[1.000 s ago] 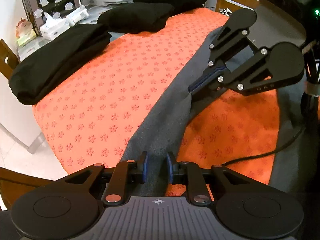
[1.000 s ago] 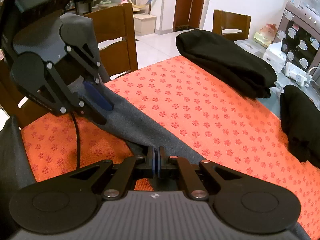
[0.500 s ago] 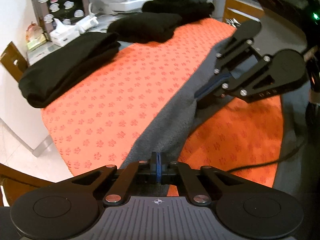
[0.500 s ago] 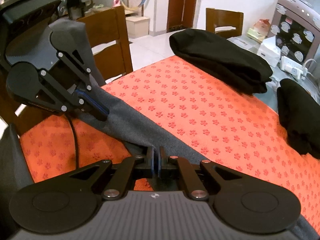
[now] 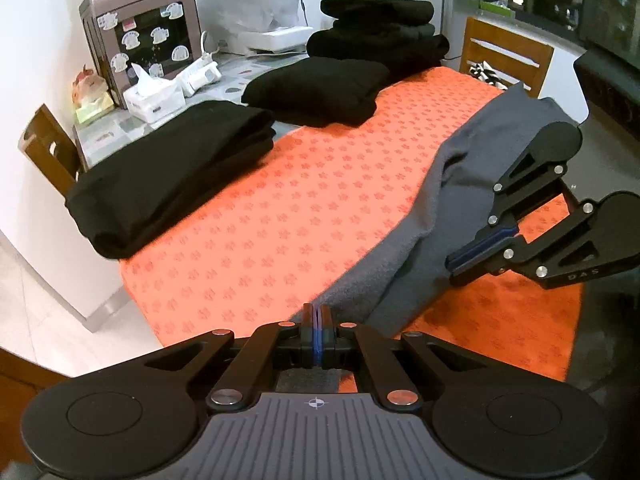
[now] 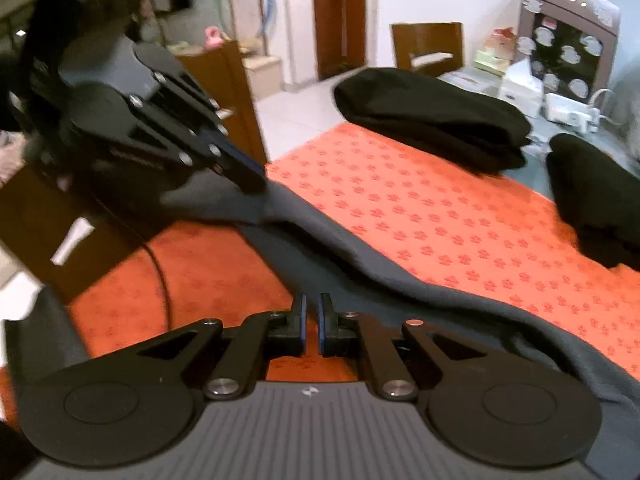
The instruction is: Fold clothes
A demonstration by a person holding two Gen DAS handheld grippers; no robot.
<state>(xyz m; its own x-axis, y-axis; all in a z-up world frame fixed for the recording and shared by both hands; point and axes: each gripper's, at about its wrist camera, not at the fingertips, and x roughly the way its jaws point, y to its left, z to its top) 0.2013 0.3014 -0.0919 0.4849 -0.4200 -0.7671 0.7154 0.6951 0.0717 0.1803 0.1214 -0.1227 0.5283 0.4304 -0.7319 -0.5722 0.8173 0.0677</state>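
Grey cloth [image 5: 424,216] lies long along table's [image 5: 260,216] near edge. Left tool [image 5: 317,322] pinched tight on its end. Right tool [image 6: 311,322] slightly apart, just been opening, cloth slack under it. Left end leads fold.

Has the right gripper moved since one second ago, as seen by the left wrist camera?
Yes. The right gripper now sits lower and further right against the orange mat.
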